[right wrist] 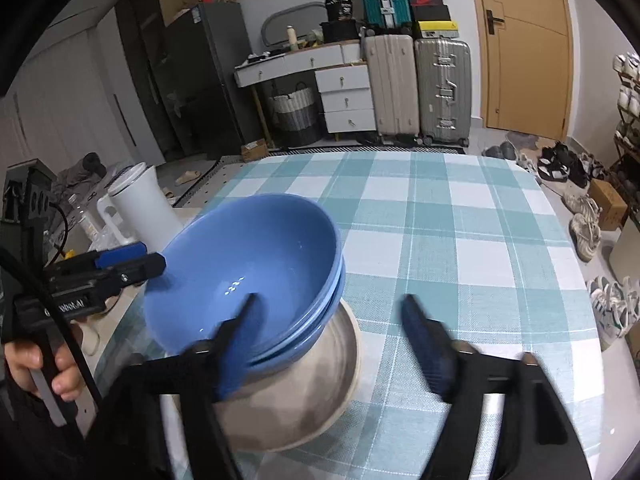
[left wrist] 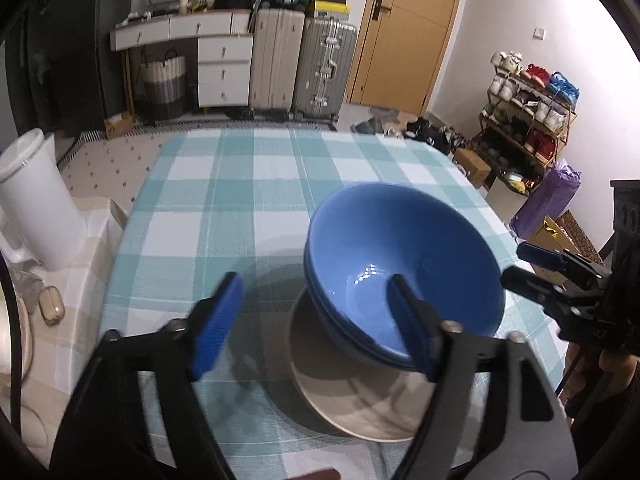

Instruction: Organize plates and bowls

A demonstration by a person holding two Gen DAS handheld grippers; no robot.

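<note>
Two blue bowls [left wrist: 400, 248] [right wrist: 248, 252] sit nested and tilted on a beige plate [left wrist: 360, 408] [right wrist: 304, 400] on the checked tablecloth. My left gripper [left wrist: 314, 280] is open astride the bowls' left rim, one finger over the inside and one outside, with neither pad pressing. My right gripper [right wrist: 330, 299] is open astride the opposite rim in the same way. Each gripper also shows at the edge of the other view: the right gripper [left wrist: 520, 266] and the left gripper [right wrist: 148, 258], held by a hand [right wrist: 24, 364].
The teal and white checked table [left wrist: 240, 200] [right wrist: 460, 240] stretches beyond the stack. A white lidded jug [left wrist: 36, 200] [right wrist: 140, 200] stands on a side surface to the left. Suitcases, drawers, a door and shoe racks lie beyond the table.
</note>
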